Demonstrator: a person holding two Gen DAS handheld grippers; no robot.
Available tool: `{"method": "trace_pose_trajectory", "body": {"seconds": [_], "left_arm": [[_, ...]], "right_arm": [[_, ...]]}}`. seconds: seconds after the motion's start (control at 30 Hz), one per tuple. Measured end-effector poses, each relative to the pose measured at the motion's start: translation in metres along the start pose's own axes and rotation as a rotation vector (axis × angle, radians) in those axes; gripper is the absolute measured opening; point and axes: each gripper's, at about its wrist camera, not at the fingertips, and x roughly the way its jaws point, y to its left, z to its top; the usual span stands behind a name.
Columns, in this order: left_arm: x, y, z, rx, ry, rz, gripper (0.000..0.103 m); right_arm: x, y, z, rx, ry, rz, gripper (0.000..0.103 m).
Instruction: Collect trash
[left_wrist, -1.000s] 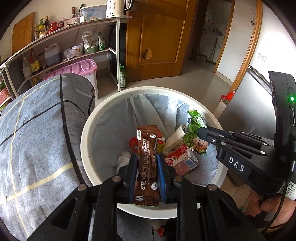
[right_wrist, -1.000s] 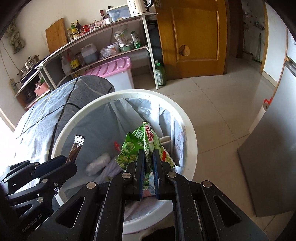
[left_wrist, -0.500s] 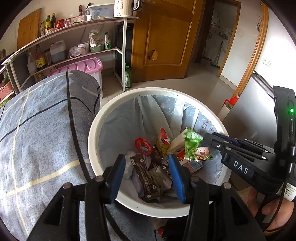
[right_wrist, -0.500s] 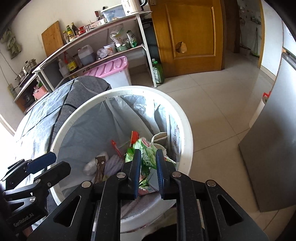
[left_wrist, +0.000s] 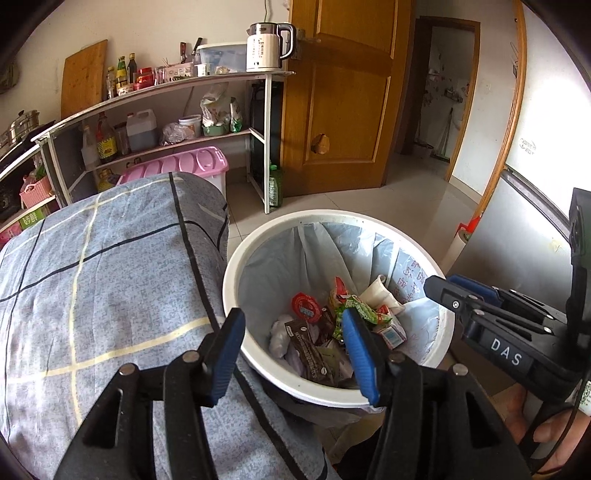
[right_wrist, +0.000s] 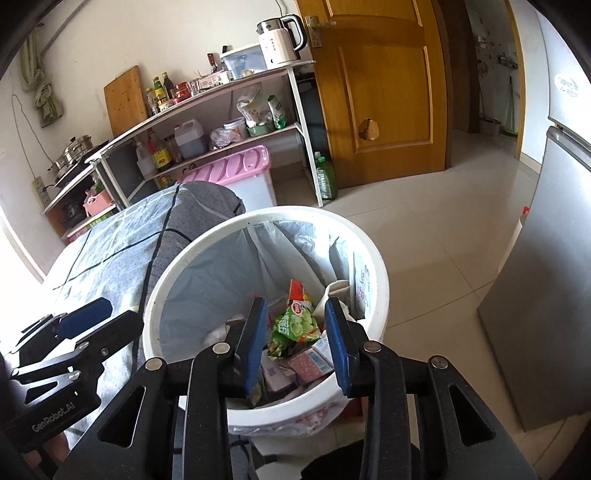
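A white round bin (left_wrist: 334, 214) with a pale blue liner stands on the floor beside the table and holds several wrappers. A brown coffee sachet (left_wrist: 308, 350) lies loose in it, and a green snack packet (left_wrist: 364, 314) (right_wrist: 295, 326) lies beside it on a small pink carton (right_wrist: 310, 363). My left gripper (left_wrist: 291, 328) hovers over the bin's near rim, its jaws opening with nothing between them. The right gripper (right_wrist: 295, 314) hangs above the bin, jaws also opening and holding nothing; the green packet shows far below the gap. Each gripper appears from the side in the other's view, the right gripper (left_wrist: 443, 290) and the left gripper (right_wrist: 92, 315).
A table under a blue-grey checked cloth (left_wrist: 110, 277) borders the bin's left. Behind it stand a shelf rack (left_wrist: 177, 144) of bottles and jars, a pink-lidded box (left_wrist: 184, 162) and a green bottle (left_wrist: 275, 184) on the floor. A wooden door (left_wrist: 343, 92) and a grey fridge (right_wrist: 546, 295) flank the tiled floor.
Both grippers opened: the left let the brown sachet fall and the right let the green packet fall into the bin. Both then drew back and upward from the bin.
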Motion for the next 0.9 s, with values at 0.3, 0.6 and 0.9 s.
{"method": "trace_pose_trajectory", "body": {"seconds": [0.3,0.6,0.9], "left_arm": [[-0.031,-0.002,-0.018,0.005,-0.072,0.040,0.057],[-0.048,-0.003,-0.033,-0.018,-0.106,0.023,0.057],[-0.048,-0.006,-0.040,-0.009,-0.094,0.068,0.059]], "right_arm": [[-0.037,0.015,-0.025,-0.001,-0.083,-0.032,0.040],[-0.054,0.024,-0.047,-0.008,-0.093,-0.045,0.041],[-0.060,0.025,-0.053,-0.003,-0.105,-0.060,0.041]]}}
